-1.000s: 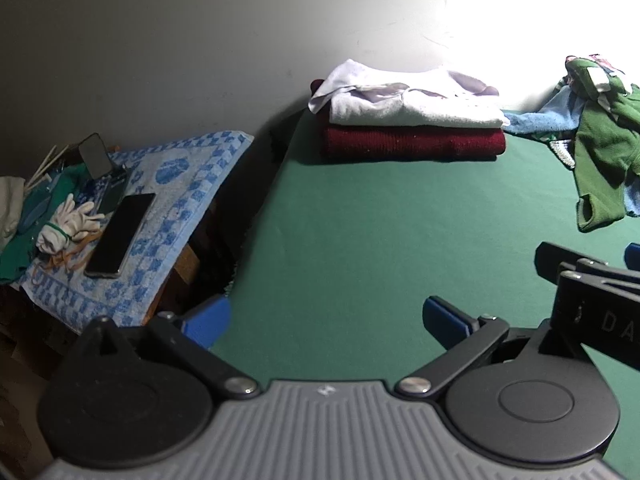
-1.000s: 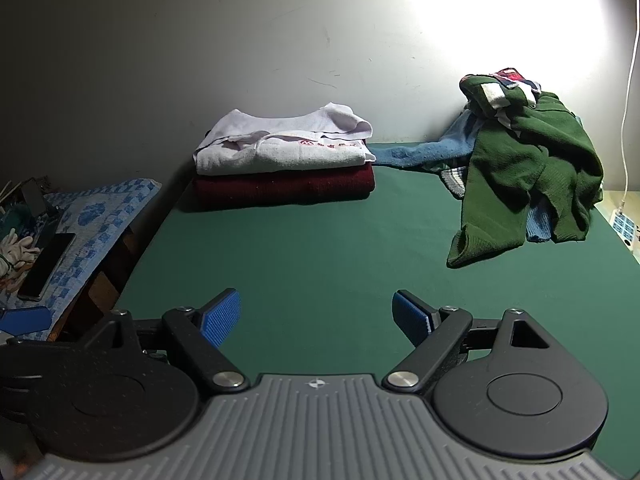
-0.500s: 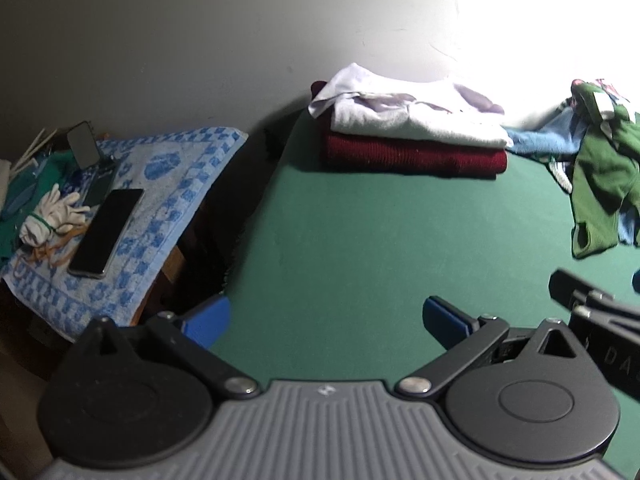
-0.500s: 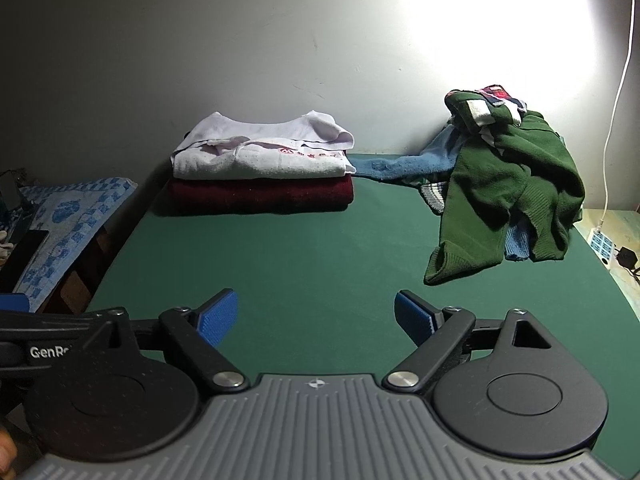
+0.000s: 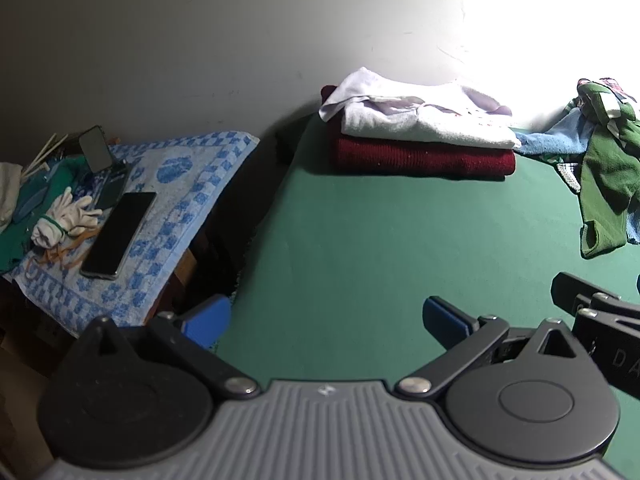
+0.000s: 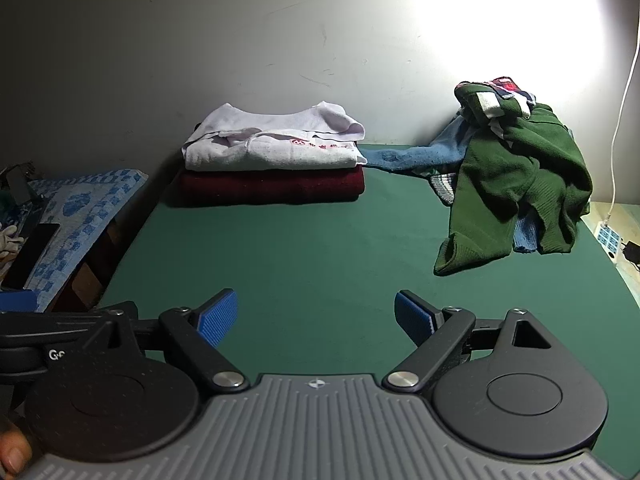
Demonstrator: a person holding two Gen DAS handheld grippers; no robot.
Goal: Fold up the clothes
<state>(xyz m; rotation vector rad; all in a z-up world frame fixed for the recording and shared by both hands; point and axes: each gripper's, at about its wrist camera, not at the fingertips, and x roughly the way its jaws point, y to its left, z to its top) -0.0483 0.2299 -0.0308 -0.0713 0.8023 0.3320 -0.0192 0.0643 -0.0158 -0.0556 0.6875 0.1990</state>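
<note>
Green felt covers the tabletop (image 6: 304, 248) in front of me, running back to a pale wall lit hard at the upper right. My left tool (image 5: 326, 316) hangs above the near left edge of the felt with its blue pads spread wide and nothing between them. My right tool (image 6: 316, 316) is beside it, pads likewise spread and empty; its black frame shows at the right edge of the left wrist view.

Against the wall sits a folded stack: a white top (image 6: 276, 144) lying on a dark red knit (image 6: 276, 188). To the right of it, well apart from both tools, is the unfolded heap, a green sweater (image 6: 516, 184) draped over a light blue garment (image 6: 408, 156).

Off the tabletop's left edge, a blue checked towel (image 5: 188, 184) carries a black phone (image 5: 118, 234) and white gloves (image 5: 64, 218).
</note>
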